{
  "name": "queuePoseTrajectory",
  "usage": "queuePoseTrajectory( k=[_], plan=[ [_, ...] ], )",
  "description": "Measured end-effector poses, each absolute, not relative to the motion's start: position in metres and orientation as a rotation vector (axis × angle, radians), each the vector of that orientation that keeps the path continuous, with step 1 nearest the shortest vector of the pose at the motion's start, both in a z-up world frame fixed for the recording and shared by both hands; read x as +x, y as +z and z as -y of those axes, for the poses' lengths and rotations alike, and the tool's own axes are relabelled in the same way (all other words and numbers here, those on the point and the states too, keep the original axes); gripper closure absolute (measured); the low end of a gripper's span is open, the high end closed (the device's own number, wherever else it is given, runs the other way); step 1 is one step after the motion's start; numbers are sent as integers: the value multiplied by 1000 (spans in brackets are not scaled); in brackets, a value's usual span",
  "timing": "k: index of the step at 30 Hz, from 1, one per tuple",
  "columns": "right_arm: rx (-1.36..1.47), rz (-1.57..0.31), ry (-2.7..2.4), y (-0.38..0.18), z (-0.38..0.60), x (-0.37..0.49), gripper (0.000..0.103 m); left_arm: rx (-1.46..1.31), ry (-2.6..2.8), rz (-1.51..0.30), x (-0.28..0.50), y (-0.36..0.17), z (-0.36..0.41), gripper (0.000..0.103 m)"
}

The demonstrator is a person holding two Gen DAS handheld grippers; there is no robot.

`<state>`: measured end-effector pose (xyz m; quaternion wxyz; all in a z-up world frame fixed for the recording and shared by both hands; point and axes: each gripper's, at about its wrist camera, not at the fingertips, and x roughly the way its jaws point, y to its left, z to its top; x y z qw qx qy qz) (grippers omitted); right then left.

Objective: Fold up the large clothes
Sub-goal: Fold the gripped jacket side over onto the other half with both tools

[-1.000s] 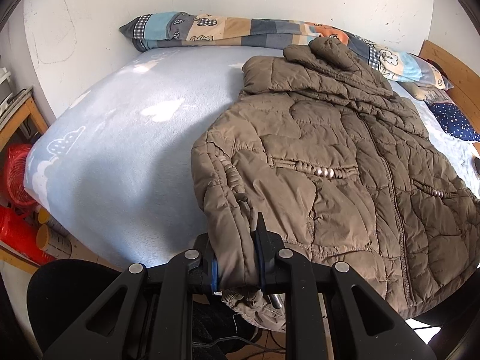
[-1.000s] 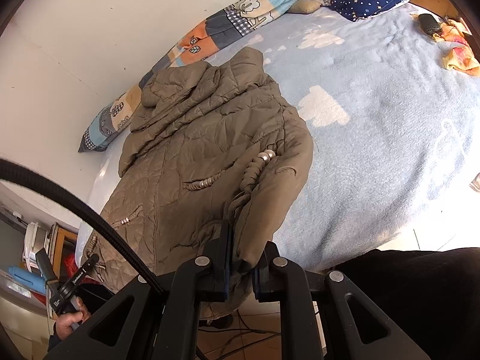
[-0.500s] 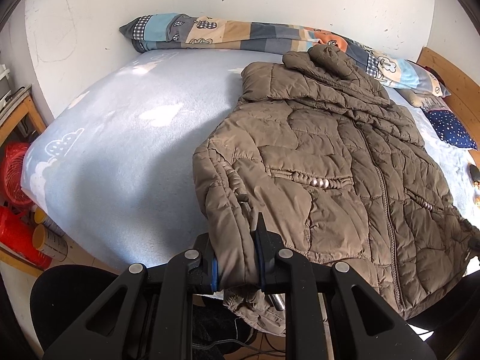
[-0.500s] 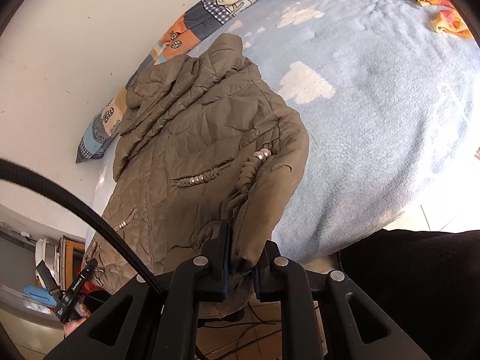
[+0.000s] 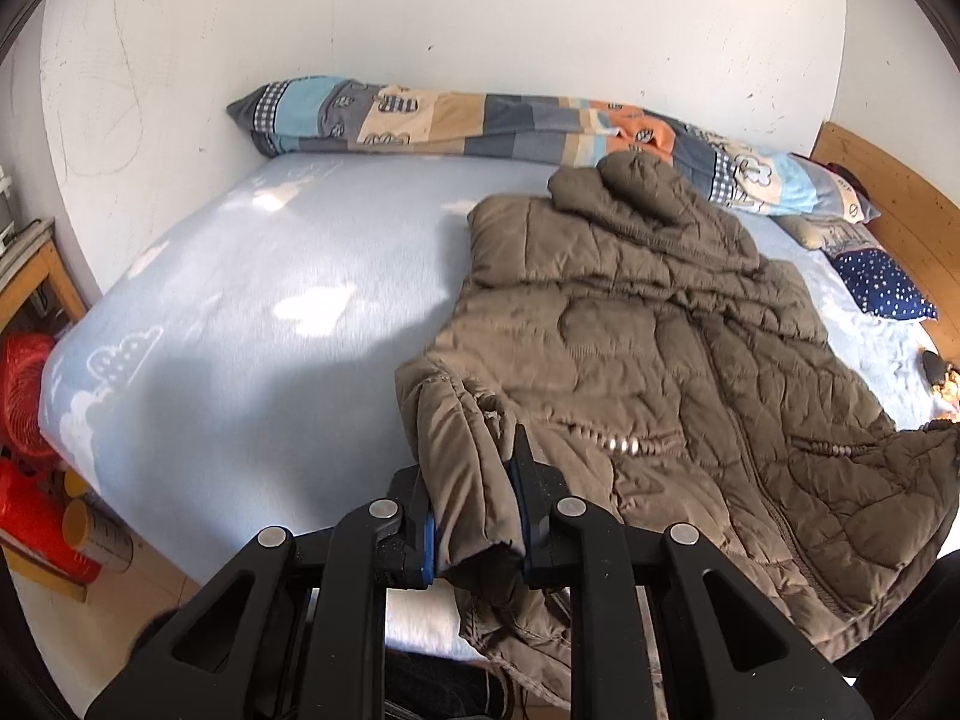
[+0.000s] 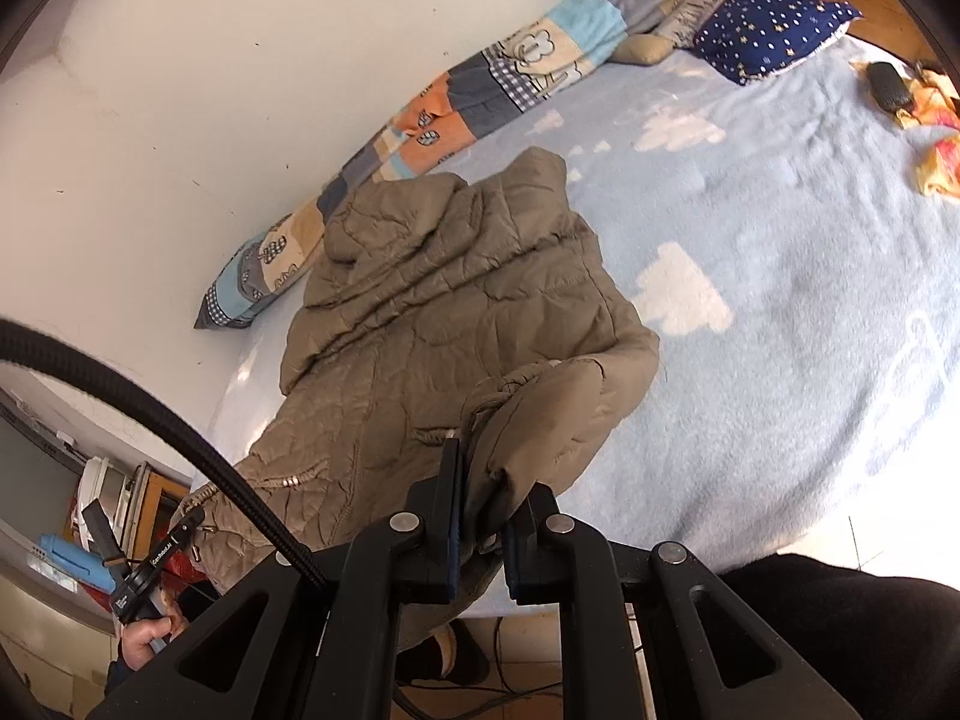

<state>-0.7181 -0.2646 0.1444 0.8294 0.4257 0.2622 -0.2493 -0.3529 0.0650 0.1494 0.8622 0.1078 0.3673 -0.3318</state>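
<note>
Jacket (image 5: 648, 360), olive-brown and quilted with a front zip, lies on the pale blue cloud-print bed (image 5: 252, 324) ahead of both claws. Left gripper (image 5: 474, 516) and right gripper (image 6: 480, 531) each pinch a hem corner. Patchwork quilt (image 5: 480, 126) lines the white wall beyond.

White wall (image 5: 480, 30); wooden headboard (image 5: 888, 192)

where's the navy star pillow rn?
Navy star pillow sits at the bed's head end, upper right in the right wrist view, beside the patchwork quilt, apart from the brown jacket.
</note>
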Motion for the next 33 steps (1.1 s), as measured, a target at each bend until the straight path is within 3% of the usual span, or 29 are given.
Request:
queuePoseTrajectory(
  k=[18,33],
  plan=[
    [677,-466,-560,239,338,-647,92,197,-702,-623,-279,228,3,85],
    [550,-494,-594,255,435,-542,92,168,-790,-735,-169,238,98,84]
  ],
)
